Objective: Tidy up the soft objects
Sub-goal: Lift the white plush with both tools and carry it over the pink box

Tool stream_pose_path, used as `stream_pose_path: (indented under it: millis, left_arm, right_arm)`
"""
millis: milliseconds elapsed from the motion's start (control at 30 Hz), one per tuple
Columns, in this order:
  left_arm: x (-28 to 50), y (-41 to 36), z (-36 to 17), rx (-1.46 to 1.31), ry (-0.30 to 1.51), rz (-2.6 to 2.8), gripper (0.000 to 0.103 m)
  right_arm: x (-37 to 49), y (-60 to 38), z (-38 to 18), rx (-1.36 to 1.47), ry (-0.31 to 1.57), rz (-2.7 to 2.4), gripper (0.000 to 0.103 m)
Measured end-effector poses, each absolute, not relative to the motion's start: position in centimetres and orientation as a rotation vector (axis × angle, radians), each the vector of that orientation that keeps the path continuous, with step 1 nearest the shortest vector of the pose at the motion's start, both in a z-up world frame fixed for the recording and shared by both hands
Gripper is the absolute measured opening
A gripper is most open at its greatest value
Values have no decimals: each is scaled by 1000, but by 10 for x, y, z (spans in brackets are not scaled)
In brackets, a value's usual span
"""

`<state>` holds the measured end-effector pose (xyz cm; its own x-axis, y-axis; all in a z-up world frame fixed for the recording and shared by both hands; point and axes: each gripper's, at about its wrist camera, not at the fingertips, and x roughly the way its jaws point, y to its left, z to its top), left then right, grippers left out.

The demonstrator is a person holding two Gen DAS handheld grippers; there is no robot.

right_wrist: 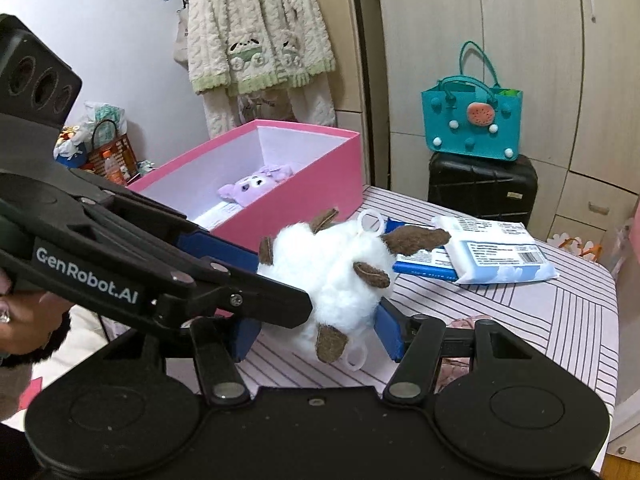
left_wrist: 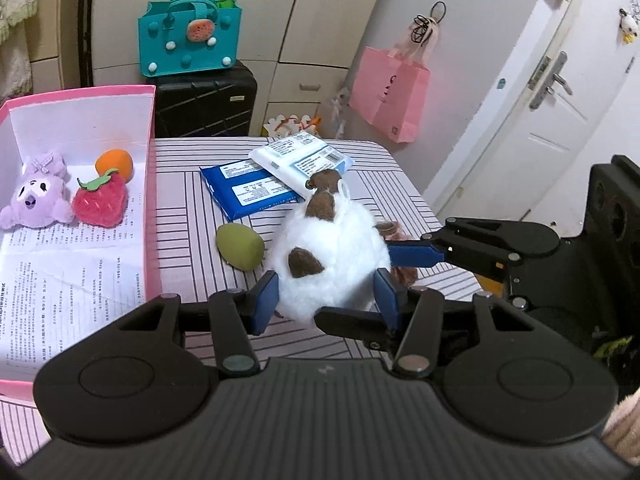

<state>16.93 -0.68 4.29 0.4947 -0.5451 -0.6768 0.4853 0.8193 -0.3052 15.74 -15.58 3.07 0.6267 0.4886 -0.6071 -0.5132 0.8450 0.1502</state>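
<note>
Striped pink cloth covered the surface (left_wrist: 192,184), w/ a pink box (left_wrist: 150,152) at its left edge and cupboards, a black suitcase (left_wrist: 204,100) and a teal bag (left_wrist: 188,36) behind. We held a white plush toy (left_wrist: 332,264) w/ brown patches between both tools, clear above the cloth. Our left hand-held gripper (left_wrist: 326,300) was part open, its blue pads pressed into the toy's lower sides. Our right hand-held gripper (right_wrist: 316,334) was also part open and clamped on the same toy from the other angle; in the left view one of its blue fingers (left_wrist: 416,256) touched the toy's right side.

Inside the box lay a purple plush (left_wrist: 34,196), a red strawberry (left_wrist: 100,200) just beside it and an orange ball (left_wrist: 115,163) behind the strawberry, all on printed paper. On the cloth, near the box wall, sat a green egg-shaped toy (left_wrist: 240,246), just left of the held toy. Further back were a blue pack (left_wrist: 252,192) and a white pack (left_wrist: 300,160) partly overlapping it. Something pinkish lay under the right tool; couldn't tell what.
</note>
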Motion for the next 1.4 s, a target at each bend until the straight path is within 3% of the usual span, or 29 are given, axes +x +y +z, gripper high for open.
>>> stream_pose_path:
  millis: [1000,1400]
  left_arm:
    - [127,95,114,-56,731,-534,50]
    - [147,164,124,-143,695,-408,50]
  right_arm:
    - [147,-55,109,-218,627,717,65]
    - [192,1,123,-223,614,829,65]
